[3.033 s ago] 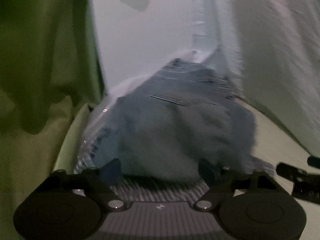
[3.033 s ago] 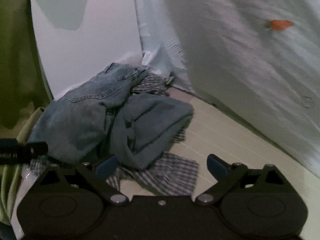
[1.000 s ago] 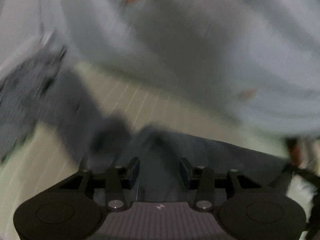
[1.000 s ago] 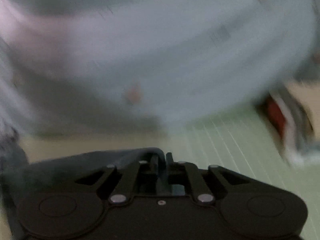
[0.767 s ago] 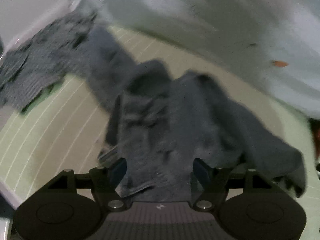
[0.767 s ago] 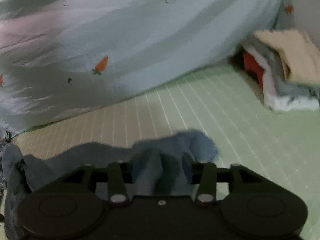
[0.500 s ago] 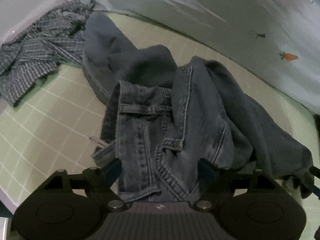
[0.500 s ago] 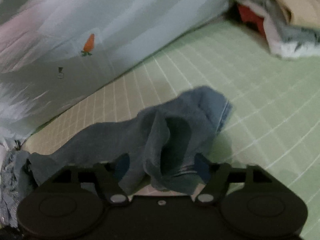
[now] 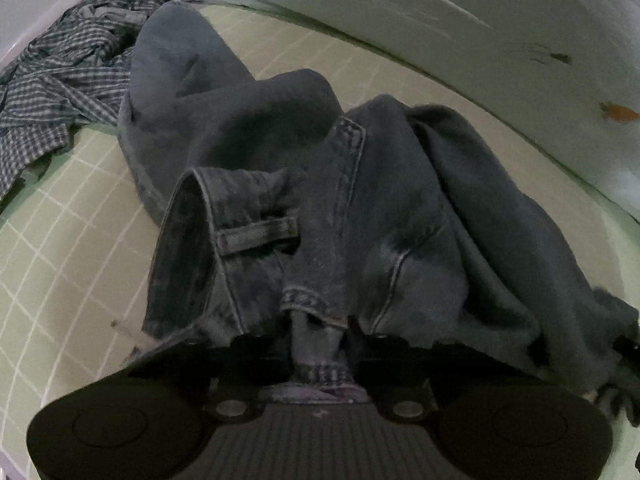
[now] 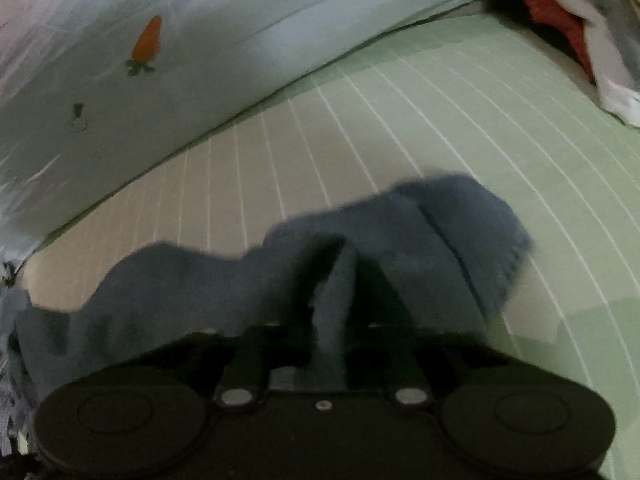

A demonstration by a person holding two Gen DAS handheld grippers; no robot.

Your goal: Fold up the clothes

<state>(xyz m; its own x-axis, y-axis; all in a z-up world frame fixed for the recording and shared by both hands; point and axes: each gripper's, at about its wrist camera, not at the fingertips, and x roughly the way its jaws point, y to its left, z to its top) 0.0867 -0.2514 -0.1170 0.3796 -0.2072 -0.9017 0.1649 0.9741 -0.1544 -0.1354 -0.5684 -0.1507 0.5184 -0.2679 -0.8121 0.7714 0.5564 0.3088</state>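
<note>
Left wrist: jeans (image 9: 360, 200) pinched between jaws, right seemingly likewise.

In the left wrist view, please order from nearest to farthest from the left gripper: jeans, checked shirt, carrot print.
1. jeans: clamped in the left gripper, straight ahead.
2. checked shirt: far left, on the green sheet.
3. carrot print: far right; its order with the shirt is uncertain.

One pair of jeans (image 9: 360, 184), one checked shirt (image 9: 60, 80), two claws, one clothes stack (image 10: 580, 28).
</note>
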